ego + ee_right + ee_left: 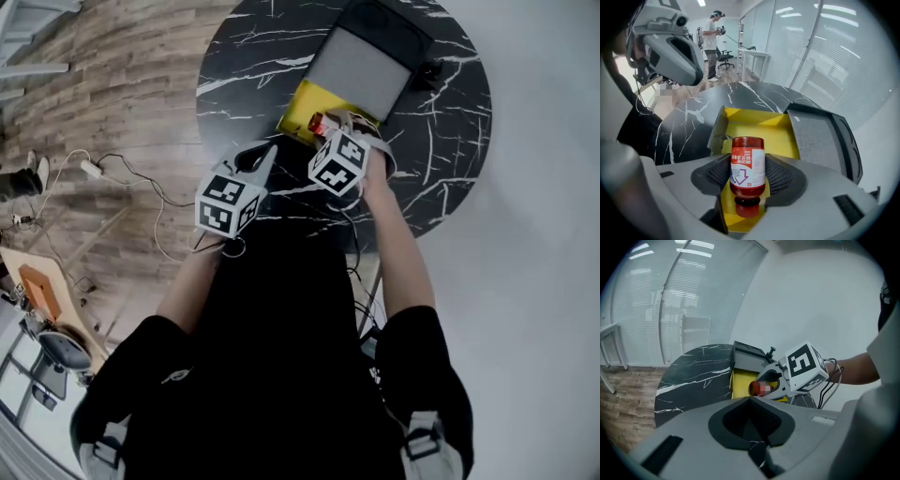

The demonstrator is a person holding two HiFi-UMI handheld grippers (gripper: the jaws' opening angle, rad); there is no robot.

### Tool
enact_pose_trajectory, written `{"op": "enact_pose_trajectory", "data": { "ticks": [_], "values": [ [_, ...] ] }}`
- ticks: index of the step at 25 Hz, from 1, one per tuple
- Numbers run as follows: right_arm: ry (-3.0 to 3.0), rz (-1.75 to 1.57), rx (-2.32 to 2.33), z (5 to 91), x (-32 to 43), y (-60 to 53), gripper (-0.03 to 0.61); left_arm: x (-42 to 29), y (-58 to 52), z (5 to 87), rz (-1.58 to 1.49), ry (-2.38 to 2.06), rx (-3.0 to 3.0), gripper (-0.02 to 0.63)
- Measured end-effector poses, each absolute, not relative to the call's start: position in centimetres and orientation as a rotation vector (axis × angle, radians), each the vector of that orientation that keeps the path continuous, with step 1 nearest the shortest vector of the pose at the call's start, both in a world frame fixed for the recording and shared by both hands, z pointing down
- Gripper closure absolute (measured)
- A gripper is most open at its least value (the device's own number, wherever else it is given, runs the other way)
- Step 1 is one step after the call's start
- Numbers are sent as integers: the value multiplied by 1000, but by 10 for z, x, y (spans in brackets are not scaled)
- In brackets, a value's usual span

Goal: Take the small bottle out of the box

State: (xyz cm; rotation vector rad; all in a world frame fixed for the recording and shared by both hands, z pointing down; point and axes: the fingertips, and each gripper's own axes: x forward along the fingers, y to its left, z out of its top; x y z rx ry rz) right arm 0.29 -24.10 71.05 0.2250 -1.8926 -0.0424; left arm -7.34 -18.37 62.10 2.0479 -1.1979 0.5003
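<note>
Currently: small bottle (747, 150) (amber-red, red/white label) sits betw. the jaws of the right gripper (748, 160). Both dark pads (718, 174) press on the label sides, i.e. clamped on the bottle at a wide spread. Red cap (747, 209) is the end nearest the gripper body; base points away, toward the box (759, 131). Bottle is over the box's open yellow inside, at the box edge nearest the person. Can't tell whether base touches the box floor. Left gripper view: bottle sticks out of the right jaws, tilted, yellow behind it.

Box: yellow inside, gray flaps (717, 133) folded out, approx. mid-table. Right against it, on the side away from the person: flat gray panel (818, 140) w/ dark rim, reaching toward the table's far edge.

Table (234, 56): round, black marble look w/ white veins.

Left gripper (750, 401): jaws closed tip to tip, nothing betw. them. Head view puts it just beside the right gripper, over the table's near-left edge, apart from the box.

Right forearm (398, 253) is bare and runs down to its gripper; person wears a black top.

Surroundings: wood floor (112, 75) left of table w/ white cable (127, 178); glass wall (647, 301) w/ blinds beyond table; second person (711, 35) standing far off near an office chair (725, 57).
</note>
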Motion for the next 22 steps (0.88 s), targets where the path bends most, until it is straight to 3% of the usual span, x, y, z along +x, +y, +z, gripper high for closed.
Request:
{"op": "enact_pose_trajectory", "data": {
  "ticks": [22],
  "values": [
    [-2183, 244, 835, 622, -4, -259, 365, -49, -213, 599, 580, -1027, 2239, 615]
  ]
}}
